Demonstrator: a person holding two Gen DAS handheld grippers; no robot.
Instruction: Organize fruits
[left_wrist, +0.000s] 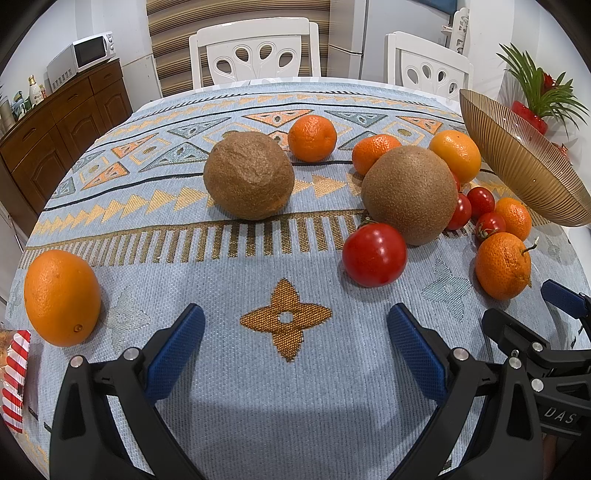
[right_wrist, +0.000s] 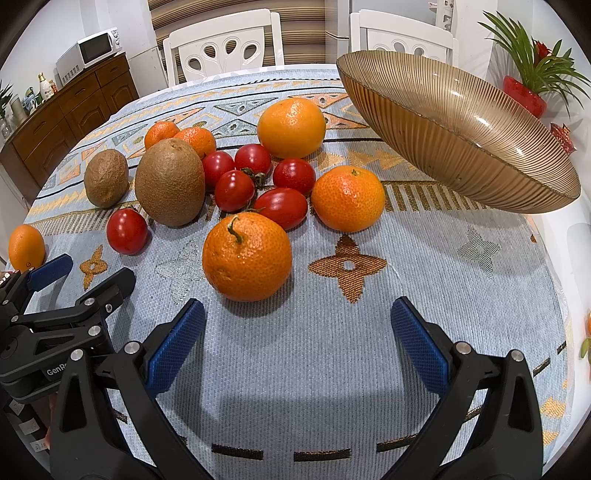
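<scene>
The fruits lie loose on the table's patterned cloth (right_wrist: 332, 369), all outside the amber ribbed bowl (right_wrist: 461, 147), which looks empty, so the sorting appears not yet begun. Nearest the bowl sit a mandarin (right_wrist: 348, 198) and a large orange (right_wrist: 291, 127); farther from it come the cluster of cherry tomatoes (right_wrist: 255, 184), a stemmed mandarin (right_wrist: 246, 256), two kiwis (right_wrist: 170, 182), and one orange (left_wrist: 62, 297) well apart at the far side. The right gripper (right_wrist: 297, 343) hangs just short of the stemmed mandarin, jaws wide apart and holding nothing. The left gripper (left_wrist: 295, 347) is likewise spread and empty over bare cloth. The likely next move is to advance the right gripper, straddle that mandarin, close gently, and carry it to the bowl.
</scene>
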